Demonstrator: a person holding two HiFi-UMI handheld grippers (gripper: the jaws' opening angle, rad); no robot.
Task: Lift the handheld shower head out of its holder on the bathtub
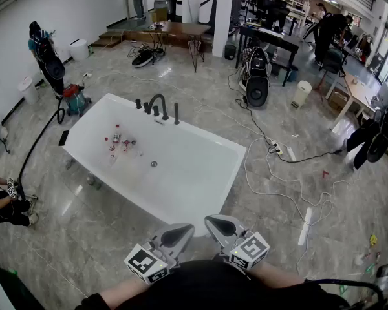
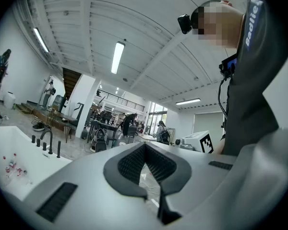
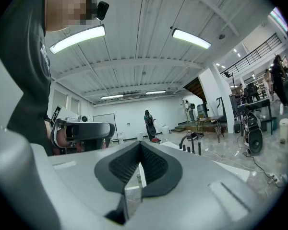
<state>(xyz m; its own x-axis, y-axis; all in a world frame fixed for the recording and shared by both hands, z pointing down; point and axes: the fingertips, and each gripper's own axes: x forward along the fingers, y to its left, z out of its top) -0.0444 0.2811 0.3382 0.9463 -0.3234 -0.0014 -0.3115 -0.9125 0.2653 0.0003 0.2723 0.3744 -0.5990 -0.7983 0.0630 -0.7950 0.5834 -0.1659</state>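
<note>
Head view: the white bathtub [image 1: 187,173] sits mid-frame with open floor [image 1: 90,225] all round. The handheld shower head [image 1: 176,113] stands upright at the far rim, well apart from the left tool [image 1: 180,232] and right tool [image 1: 218,225] at bottom centre.

Left gripper view: the left tool is clenched and empty, with the shower head far off at lower left.

Right gripper view: the right tool is clenched and empty, with the shower head distant, right of centre.

Bright, even illumination comes from ceiling strip lights [image 3: 77,39]; shadows are soft. Fisheye distortion curves all edges, with dark corners in both gripper views.

A white bathtub [image 1: 194,173] and cables [image 1: 279,187] rest on the marble floor [image 1: 116,237].
</note>
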